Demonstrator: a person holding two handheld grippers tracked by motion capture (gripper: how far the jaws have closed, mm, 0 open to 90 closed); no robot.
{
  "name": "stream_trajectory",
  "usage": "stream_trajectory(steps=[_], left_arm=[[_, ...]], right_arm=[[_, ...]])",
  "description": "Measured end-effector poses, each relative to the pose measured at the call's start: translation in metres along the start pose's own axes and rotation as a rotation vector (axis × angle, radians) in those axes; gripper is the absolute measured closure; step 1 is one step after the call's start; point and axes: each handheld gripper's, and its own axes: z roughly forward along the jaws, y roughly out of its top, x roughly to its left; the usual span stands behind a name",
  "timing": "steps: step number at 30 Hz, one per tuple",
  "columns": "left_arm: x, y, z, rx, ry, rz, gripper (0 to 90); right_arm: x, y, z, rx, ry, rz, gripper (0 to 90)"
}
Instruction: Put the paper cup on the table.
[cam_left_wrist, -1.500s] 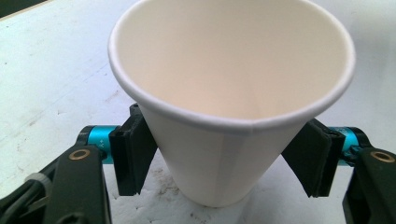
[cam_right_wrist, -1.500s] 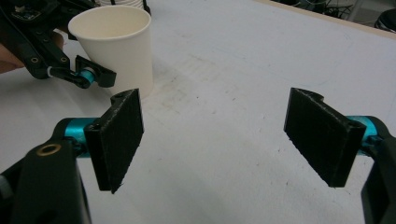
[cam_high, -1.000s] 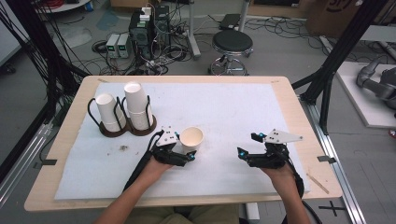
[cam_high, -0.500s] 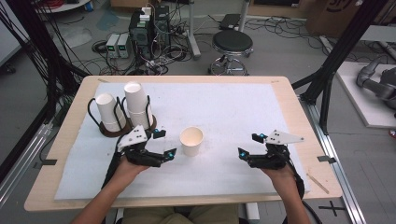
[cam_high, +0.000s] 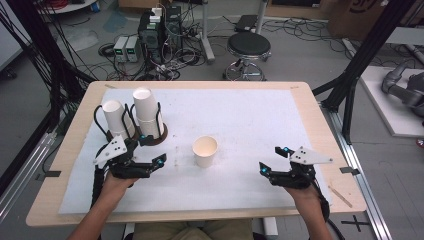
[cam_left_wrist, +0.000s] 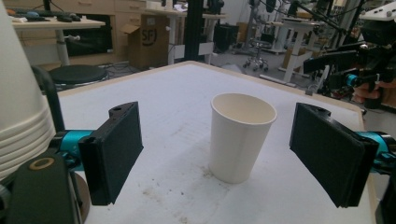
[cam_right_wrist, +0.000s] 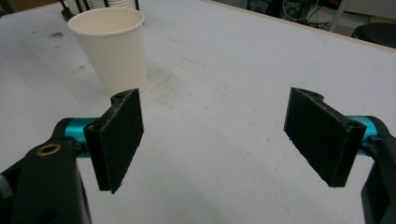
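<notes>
A white paper cup (cam_high: 205, 151) stands upright and empty at the middle of the white mat. My left gripper (cam_high: 154, 150) is to its left, apart from it, pointing toward it. Its jaws have just been opening and are open with nothing between them. In the left gripper view the cup (cam_left_wrist: 240, 135) stands ahead of the left gripper (cam_left_wrist: 219, 154), beyond its pads. My right gripper (cam_high: 271, 160) rests right of the cup, open and empty. In the right gripper view the cup (cam_right_wrist: 112, 49) is ahead on the left of the right gripper (cam_right_wrist: 215, 140).
Two black wire holders with stacks of upturned white cups (cam_high: 114, 120) (cam_high: 147, 112) stand at the mat's left, just behind my left gripper; one stack (cam_left_wrist: 18, 93) is close beside the left jaw. The white mat (cam_high: 250, 115) covers a wooden table (cam_high: 320, 120).
My left gripper was at the cup a second ago; it has drawn back to the left and the cup stays standing on the mat. The right gripper has not moved.
</notes>
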Motion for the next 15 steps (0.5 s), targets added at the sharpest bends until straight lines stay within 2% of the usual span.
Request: stream_trajectory(steps=[9,15], left_arm=[[0.0,-0.001,-0.012,-0.049,0.034,-0.014,17.0],[0.0,-0.003,-0.016,-0.052,0.04,-0.016,17.0]], right_arm=[[0.004,0.003,0.0,0.004,-0.013,-0.002,20.6],[0.005,0.005,0.0,0.002,-0.021,-0.002,20.6]])
